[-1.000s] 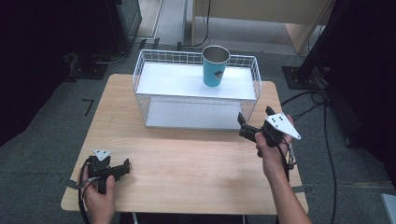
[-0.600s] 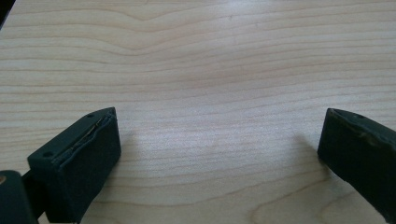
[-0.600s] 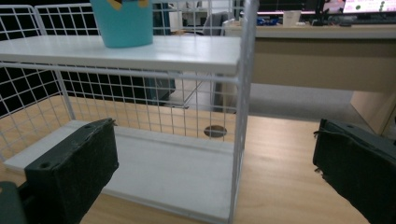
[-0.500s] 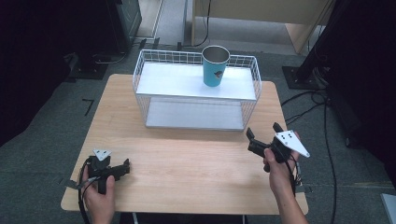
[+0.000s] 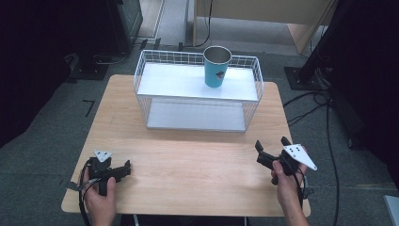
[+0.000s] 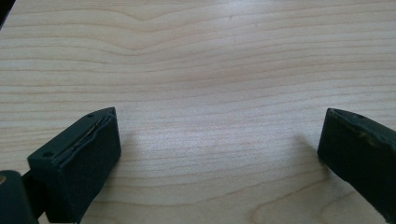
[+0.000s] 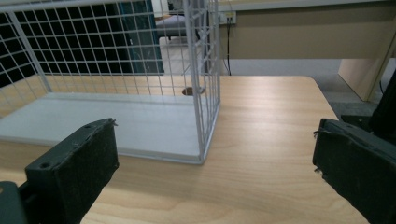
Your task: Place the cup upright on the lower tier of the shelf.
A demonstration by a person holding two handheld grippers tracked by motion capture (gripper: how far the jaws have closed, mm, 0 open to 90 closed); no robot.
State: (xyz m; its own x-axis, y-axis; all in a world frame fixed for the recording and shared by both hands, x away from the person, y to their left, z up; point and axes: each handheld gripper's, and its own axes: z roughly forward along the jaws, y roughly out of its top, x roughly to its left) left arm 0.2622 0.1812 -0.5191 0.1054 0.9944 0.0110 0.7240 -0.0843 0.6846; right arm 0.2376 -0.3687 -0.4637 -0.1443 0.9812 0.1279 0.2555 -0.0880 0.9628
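Observation:
A teal cup stands upright on the top shelf of a white wire rack at the far side of the wooden table. Low over the table's near left corner rests my left gripper, open with bare wood between its jaws. Near the right edge a hand holds my right gripper, also open and holding nothing. In the right gripper view the rack's near corner post and its white bottom shelf lie ahead, between the jaws.
Cables trail across the grey floor to the right of the table. A wooden cabinet stands behind the rack, and dark equipment at the back left. Bare tabletop stretches between the two grippers.
My right gripper has drawn back from the rack's right end toward the near right edge of the table. The left gripper and the cup have stayed put.

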